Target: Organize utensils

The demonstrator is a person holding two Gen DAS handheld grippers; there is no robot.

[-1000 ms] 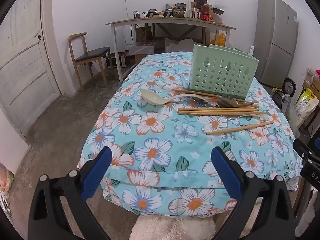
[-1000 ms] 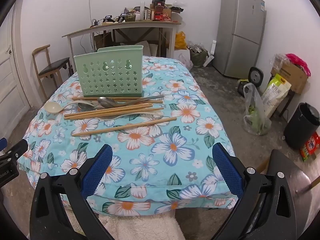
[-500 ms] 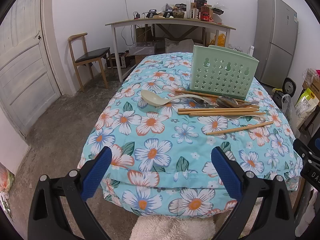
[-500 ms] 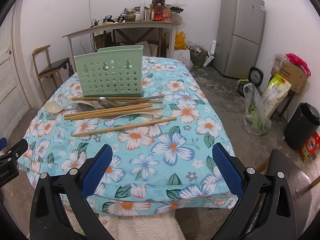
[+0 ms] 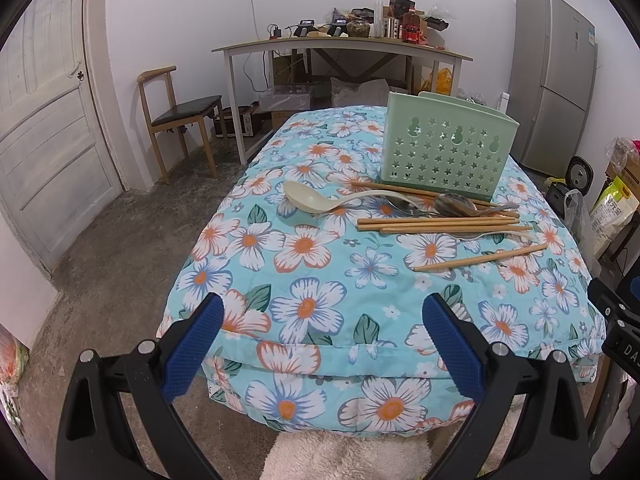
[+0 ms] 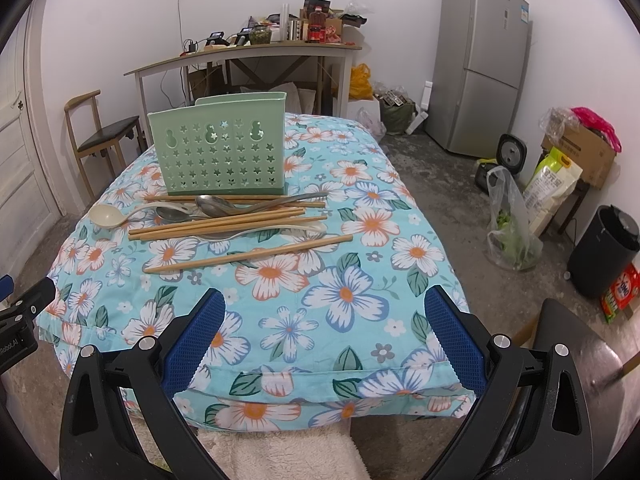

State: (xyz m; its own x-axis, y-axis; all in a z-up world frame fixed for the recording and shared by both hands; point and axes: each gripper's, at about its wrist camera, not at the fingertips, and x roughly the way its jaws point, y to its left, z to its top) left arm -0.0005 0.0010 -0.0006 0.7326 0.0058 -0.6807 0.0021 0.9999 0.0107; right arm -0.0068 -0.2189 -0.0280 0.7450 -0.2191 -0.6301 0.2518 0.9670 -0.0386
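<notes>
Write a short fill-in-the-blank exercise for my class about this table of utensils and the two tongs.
1. The utensil holder is coloured ____.
2. Both the left tongs and the right tongs are ____ and hold nothing.
3. One lone chopstick lies nearer the tongs than the ____ of utensils.
4. The cream ladle lies on the ____-patterned cloth.

Missing words: green; open; pile; flower

holder [image 6: 219,152] interior hidden behind front wall, metal spoons [image 6: 212,205] partly buried under chopsticks [image 6: 216,222], far desk clutter [image 6: 308,26] too small to identify
</notes>
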